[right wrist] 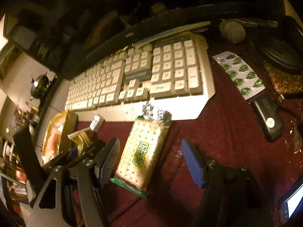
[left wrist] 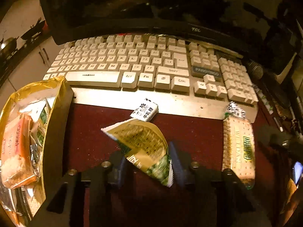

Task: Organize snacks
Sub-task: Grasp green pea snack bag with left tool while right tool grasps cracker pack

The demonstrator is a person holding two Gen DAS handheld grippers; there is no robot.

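My left gripper [left wrist: 148,162] is shut on a yellow and green snack pouch [left wrist: 144,145] and holds it above the dark red cloth. A gold box [left wrist: 55,132] holding several snack packs stands at its left. A small white packet [left wrist: 144,110] lies on the keyboard's front edge. A long cracker pack [left wrist: 238,147] lies to the right. In the right wrist view my right gripper [right wrist: 151,160] is open, its fingers on either side of the cracker pack [right wrist: 142,151]. The left gripper with the pouch [right wrist: 81,136] and the gold box [right wrist: 55,136] show at the left.
A white keyboard [left wrist: 132,66] lies behind the snacks, with a black monitor [left wrist: 132,9] behind it. In the right wrist view a blister pack of green capsules [right wrist: 240,73], a black device [right wrist: 267,119] and a microphone [right wrist: 232,30] lie at the right.
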